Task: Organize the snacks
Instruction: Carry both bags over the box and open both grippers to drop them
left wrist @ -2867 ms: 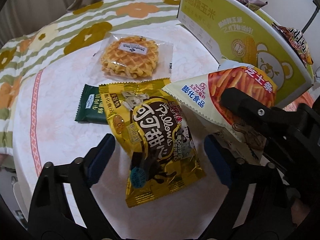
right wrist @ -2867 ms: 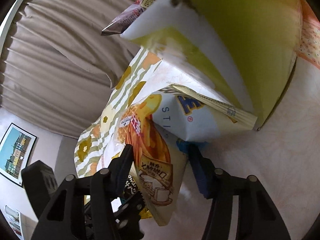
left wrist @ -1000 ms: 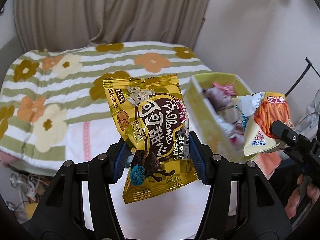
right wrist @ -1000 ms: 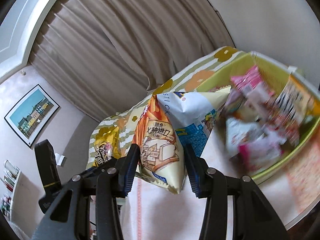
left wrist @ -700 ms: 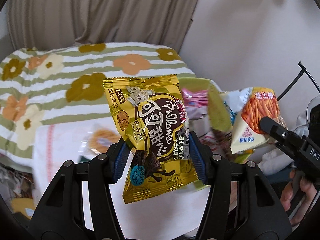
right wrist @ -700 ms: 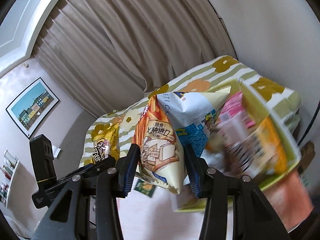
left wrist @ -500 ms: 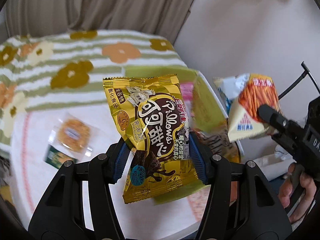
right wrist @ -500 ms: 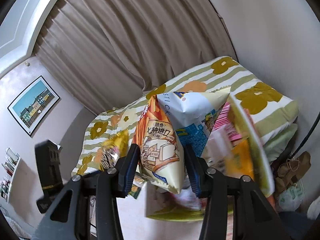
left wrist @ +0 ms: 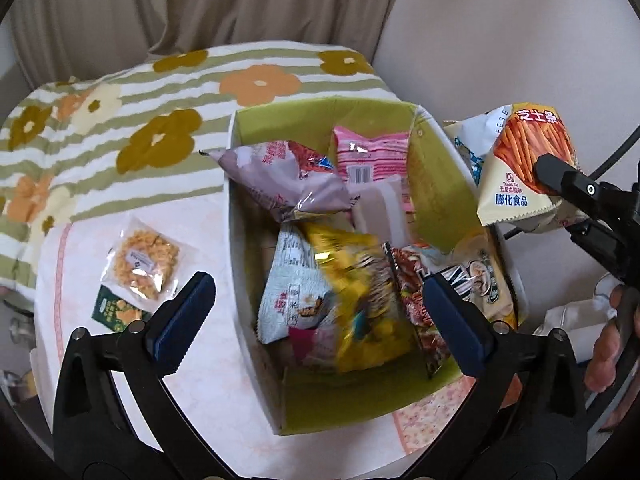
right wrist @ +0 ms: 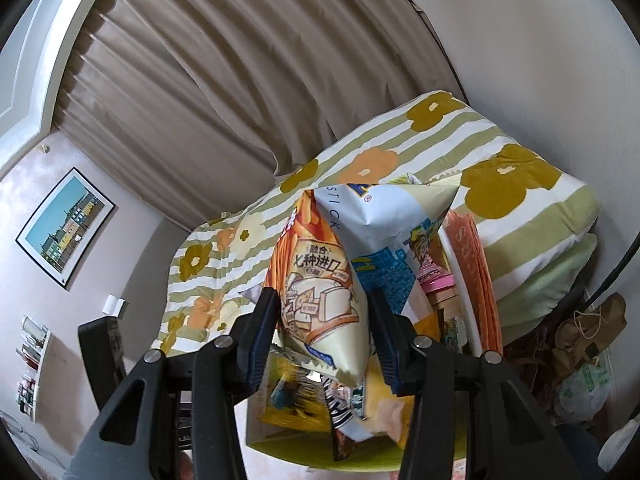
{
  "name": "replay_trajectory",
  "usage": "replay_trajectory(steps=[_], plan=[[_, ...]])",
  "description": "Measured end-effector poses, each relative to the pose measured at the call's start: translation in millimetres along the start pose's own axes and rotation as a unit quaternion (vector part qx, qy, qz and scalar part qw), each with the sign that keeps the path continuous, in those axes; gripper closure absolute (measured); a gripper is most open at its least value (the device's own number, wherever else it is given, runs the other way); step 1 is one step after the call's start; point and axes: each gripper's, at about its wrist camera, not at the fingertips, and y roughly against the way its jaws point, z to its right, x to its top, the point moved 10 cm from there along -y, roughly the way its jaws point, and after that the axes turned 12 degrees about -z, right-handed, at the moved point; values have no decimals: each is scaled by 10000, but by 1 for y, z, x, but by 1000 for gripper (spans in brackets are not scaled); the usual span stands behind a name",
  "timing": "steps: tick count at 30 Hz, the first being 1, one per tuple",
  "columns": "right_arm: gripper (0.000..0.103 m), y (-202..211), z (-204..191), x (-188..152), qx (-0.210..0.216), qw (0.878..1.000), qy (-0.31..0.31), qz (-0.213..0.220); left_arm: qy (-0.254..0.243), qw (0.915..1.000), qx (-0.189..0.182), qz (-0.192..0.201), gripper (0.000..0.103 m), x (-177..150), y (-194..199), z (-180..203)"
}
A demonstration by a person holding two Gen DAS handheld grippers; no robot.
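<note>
My left gripper (left wrist: 316,296) hangs over the green-lined cardboard box (left wrist: 320,120), its jaws opening with no pad on anything. Below them a gold chocolate-pillow bag (left wrist: 368,300), blurred, lies loose on the several snack packets in the box. To the right, the right gripper's finger (left wrist: 568,180) pinches a cheese stick bag (left wrist: 524,160) above the box's right wall. In the right wrist view my right gripper (right wrist: 322,312) is shut on that cheese stick bag (right wrist: 360,232), held over the box (right wrist: 360,464).
A waffle packet (left wrist: 142,264) and a dark green packet (left wrist: 114,312) lie on the white table (left wrist: 200,380) left of the box. A flowered striped bed cover (left wrist: 160,92) lies behind. A person's hand (left wrist: 604,360) shows at the right. Bags (right wrist: 588,332) sit on the floor.
The left gripper has let go of the gold bag, which dropped into the box, and its jaws stand wide. Both grippers moved over the box; the right still holds the cheese stick bag.
</note>
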Motion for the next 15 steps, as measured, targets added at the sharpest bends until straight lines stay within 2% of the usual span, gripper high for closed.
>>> replay_trajectory(steps=[13,15], plan=[[61,-50,2,9,-568,9958,312,-652,402,9992,70,48,0,-5,10,-44],[53,-60,4,10,-740,9937,283,-790,420,9990,108,73,0,-4,11,-48]])
